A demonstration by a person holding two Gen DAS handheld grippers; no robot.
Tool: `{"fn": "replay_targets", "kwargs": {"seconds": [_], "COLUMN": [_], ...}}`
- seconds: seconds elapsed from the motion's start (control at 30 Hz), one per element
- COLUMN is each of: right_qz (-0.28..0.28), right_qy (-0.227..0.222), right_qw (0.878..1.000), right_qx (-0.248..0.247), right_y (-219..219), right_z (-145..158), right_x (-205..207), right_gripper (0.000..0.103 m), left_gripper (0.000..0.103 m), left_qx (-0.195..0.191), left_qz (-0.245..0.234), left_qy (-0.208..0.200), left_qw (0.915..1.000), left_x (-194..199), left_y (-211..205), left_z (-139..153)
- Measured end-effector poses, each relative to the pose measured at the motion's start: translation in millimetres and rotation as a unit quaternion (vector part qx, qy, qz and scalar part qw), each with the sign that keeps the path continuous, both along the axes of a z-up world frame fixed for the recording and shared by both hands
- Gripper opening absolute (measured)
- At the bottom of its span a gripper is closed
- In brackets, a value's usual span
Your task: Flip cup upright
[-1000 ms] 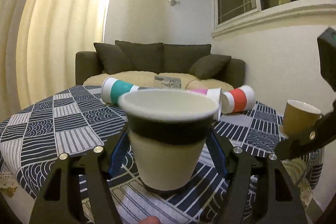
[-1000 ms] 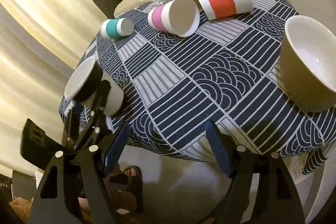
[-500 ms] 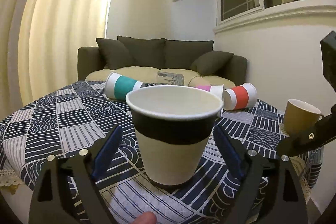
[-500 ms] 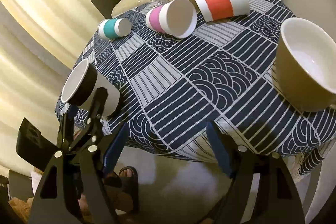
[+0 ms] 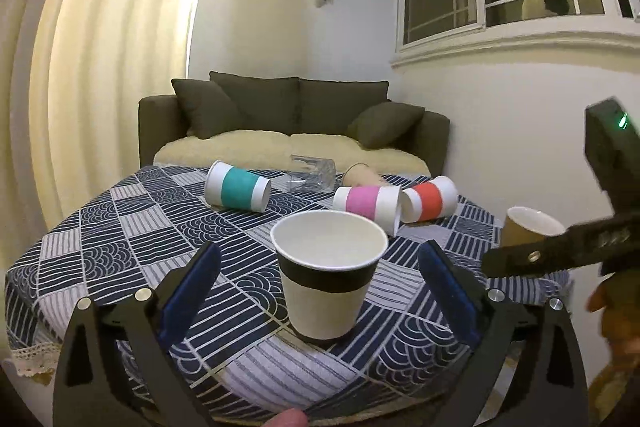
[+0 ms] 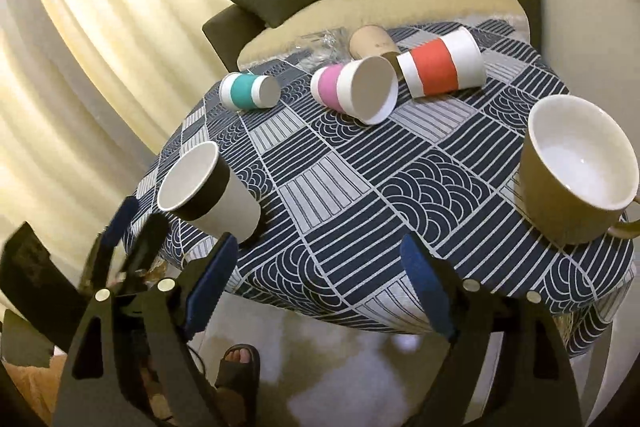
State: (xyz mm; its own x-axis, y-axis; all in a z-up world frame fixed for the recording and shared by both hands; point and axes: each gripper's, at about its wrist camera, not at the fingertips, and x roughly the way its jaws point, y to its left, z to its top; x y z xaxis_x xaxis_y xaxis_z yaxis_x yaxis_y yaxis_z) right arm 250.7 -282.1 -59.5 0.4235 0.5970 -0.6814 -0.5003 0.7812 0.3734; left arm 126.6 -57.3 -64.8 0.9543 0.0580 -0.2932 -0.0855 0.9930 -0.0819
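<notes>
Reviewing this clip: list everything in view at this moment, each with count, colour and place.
black-banded cup: 1, white, upright near table's front edge
teal cup: 1, lying, far left
pink cup: 1, lying, middle
red cup: 1, lying beside pink
tan cup: 1, lying, far edge
mug: 1, mustard, upright, right edge
clear plastic item: 1, far edge
tablecloth: 1, navy-white
sofa: 1, dark, behind
sandalled foot: 1, on floor
left gripper: open, around black-banded cup
right gripper: open, empty
</notes>
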Motion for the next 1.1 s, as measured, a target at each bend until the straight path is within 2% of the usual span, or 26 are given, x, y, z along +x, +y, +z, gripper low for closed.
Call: {"fn": "replay_targets", "kwargs": {"seconds": [0.37, 0.5, 0.67, 0.77, 0.87, 0.93, 1.1], "right_qz": [-0.012, -0.015, -0.015, -0.008, 0.01, 0.021, 0.04], "right_qy": [-0.05, -0.071, -0.091, -0.104, -0.136, -0.159, -0.213], "right_qw": [0.999, 0.997, 0.996, 0.994, 0.99, 0.987, 0.974], "right_qx": [-0.004, -0.001, 0.011, -0.001, -0.018, -0.026, -0.068], "right_y": [-10, -13, -17, -15, -12, -11, -5], "right_z": [13, 23, 36, 44, 53, 59, 68], "right_x": [-43, -70, -105, -122, -143, -156, -182], "right_gripper": [0.083, 0.083, 0.083, 0.083, 0.084, 0.087, 0.088], "left_gripper": [0.096, 0.096, 0.096, 0.096, 0.096, 0.096, 0.096], "left_qx": [-0.002, -0.012, -0.005, 0.005, 0.013, 0.01, 0.029], "left_qz": [-0.034, -0.045, -0.069, -0.079, -0.073, -0.076, -0.083], "left_qy": [0.01, 0.013, 0.011, 0.01, 0.021, 0.022, 0.035], "left_qw": [0.9994, 0.9988, 0.9975, 0.9968, 0.9971, 0.9968, 0.9955], "left_x": [-49, -69, -90, -107, -116, -124, -135], "left_y": [11, 21, 32, 41, 49, 56, 60], "left_z": [40, 54, 73, 83, 87, 90, 91]}}
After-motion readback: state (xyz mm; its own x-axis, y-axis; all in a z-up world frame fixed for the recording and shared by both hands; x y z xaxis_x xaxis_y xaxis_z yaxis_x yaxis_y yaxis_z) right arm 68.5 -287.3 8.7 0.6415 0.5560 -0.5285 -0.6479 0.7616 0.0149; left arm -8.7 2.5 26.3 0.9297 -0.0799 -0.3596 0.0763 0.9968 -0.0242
